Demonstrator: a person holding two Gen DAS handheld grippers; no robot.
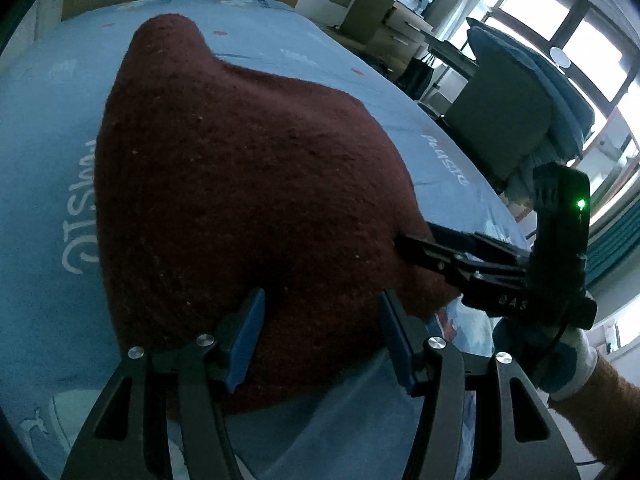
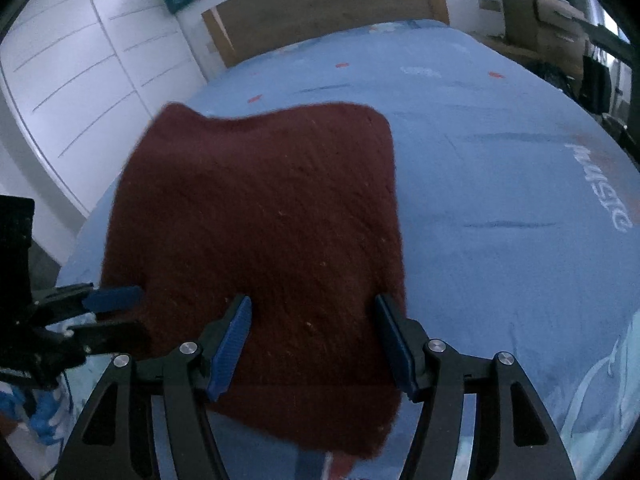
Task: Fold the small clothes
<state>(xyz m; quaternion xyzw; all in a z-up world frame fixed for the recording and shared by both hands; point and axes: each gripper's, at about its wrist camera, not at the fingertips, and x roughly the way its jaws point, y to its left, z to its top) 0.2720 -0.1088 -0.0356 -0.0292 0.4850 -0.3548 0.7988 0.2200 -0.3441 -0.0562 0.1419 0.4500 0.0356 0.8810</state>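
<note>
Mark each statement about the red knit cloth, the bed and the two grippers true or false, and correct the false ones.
1. The red knit cloth lies on a blue bedsheet. True.
2. The left gripper is clamped shut. False: its jaws stand apart over the cloth.
3. The right gripper has blue pads. True.
4. The cloth hangs off the headboard. False: it is spread on the bed, short of the headboard.
5. A gloved hand holds the right gripper. True.
</note>
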